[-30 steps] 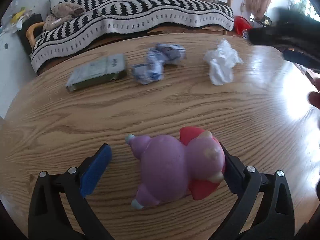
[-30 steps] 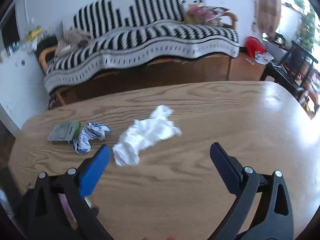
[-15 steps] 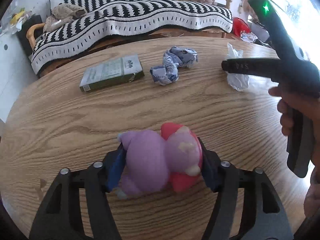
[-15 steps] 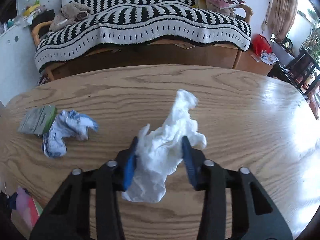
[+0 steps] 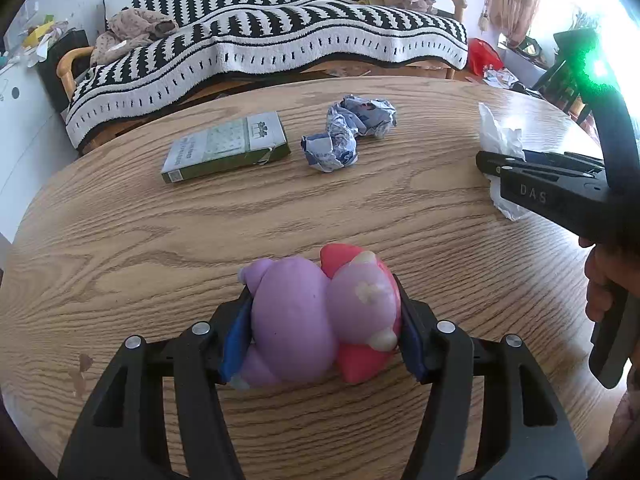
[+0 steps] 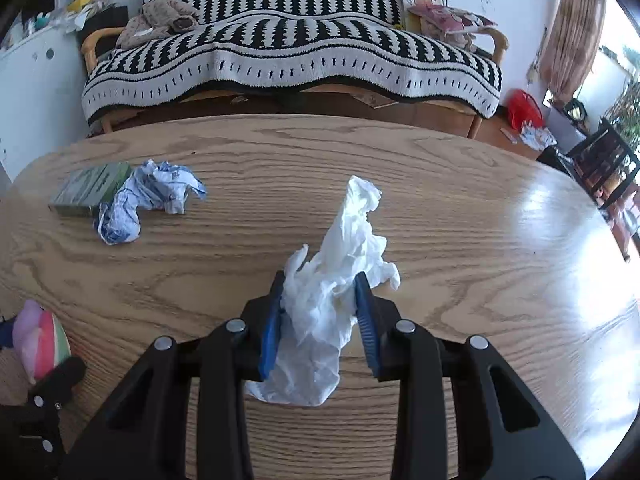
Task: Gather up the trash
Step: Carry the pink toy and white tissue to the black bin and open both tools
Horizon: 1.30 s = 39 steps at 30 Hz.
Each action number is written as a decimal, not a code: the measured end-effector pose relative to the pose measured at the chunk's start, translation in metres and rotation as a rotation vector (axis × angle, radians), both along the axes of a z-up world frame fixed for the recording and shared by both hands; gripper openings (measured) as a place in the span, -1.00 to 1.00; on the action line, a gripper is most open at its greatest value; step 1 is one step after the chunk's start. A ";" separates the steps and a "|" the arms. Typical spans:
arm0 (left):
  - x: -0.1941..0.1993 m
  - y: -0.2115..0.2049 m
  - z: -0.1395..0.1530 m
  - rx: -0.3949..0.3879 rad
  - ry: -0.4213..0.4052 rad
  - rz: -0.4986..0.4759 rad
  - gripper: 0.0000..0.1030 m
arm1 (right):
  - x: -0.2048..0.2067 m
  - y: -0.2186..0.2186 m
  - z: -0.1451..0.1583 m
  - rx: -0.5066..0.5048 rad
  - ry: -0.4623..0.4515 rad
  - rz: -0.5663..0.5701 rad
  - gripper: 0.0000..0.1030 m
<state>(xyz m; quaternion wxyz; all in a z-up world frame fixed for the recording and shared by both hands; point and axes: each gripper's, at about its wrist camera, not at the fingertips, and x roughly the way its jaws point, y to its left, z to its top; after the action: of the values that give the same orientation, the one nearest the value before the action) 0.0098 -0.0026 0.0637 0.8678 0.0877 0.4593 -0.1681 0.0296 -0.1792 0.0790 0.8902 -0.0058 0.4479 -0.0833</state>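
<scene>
My left gripper [image 5: 320,330] is shut on a purple and pink squishy toy [image 5: 316,316] that rests on the wooden table [image 5: 160,248]. My right gripper [image 6: 320,312] has its blue pads pressed on a crumpled white tissue [image 6: 340,276], and its jaws are still closing. A crumpled blue-and-white paper wrapper [image 5: 348,132] and a flat green box [image 5: 228,146] lie further back on the table. In the right wrist view the wrapper [image 6: 144,200] and box [image 6: 90,188] sit at the left, and the toy [image 6: 38,336] shows at the lower left edge.
A sofa under a black-and-white striped blanket [image 6: 288,52] stands behind the table. A person's hand [image 5: 604,284] holds the right gripper's handle at the right. Chairs and floor clutter [image 6: 528,120] lie off the table's right side.
Both grippers went from wide open to closed: the left around the squishy toy, the right around the white tissue. The right gripper came down over the tissue.
</scene>
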 end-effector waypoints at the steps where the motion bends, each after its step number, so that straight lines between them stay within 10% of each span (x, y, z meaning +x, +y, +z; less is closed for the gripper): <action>1: 0.000 0.000 0.000 -0.001 0.000 0.001 0.17 | 0.000 0.000 0.000 -0.001 -0.003 0.000 -0.35; 19: -0.004 0.007 0.026 -0.131 0.025 0.074 0.11 | -0.043 0.001 0.046 0.133 -0.107 -0.009 -0.51; 29: -0.074 -0.029 0.071 -0.305 0.028 0.011 0.11 | -0.222 -0.050 0.108 0.162 -0.220 -0.053 -0.51; 39: -0.222 -0.185 0.102 -0.343 0.075 -0.356 0.11 | -0.394 -0.137 0.110 0.086 -0.191 -0.247 -0.51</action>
<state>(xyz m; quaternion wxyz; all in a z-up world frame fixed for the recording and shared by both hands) -0.2120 -0.1878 0.1658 0.8091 0.0124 0.4332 -0.3969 -0.3645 -0.3158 0.1888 0.9112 0.0952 0.3615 -0.1731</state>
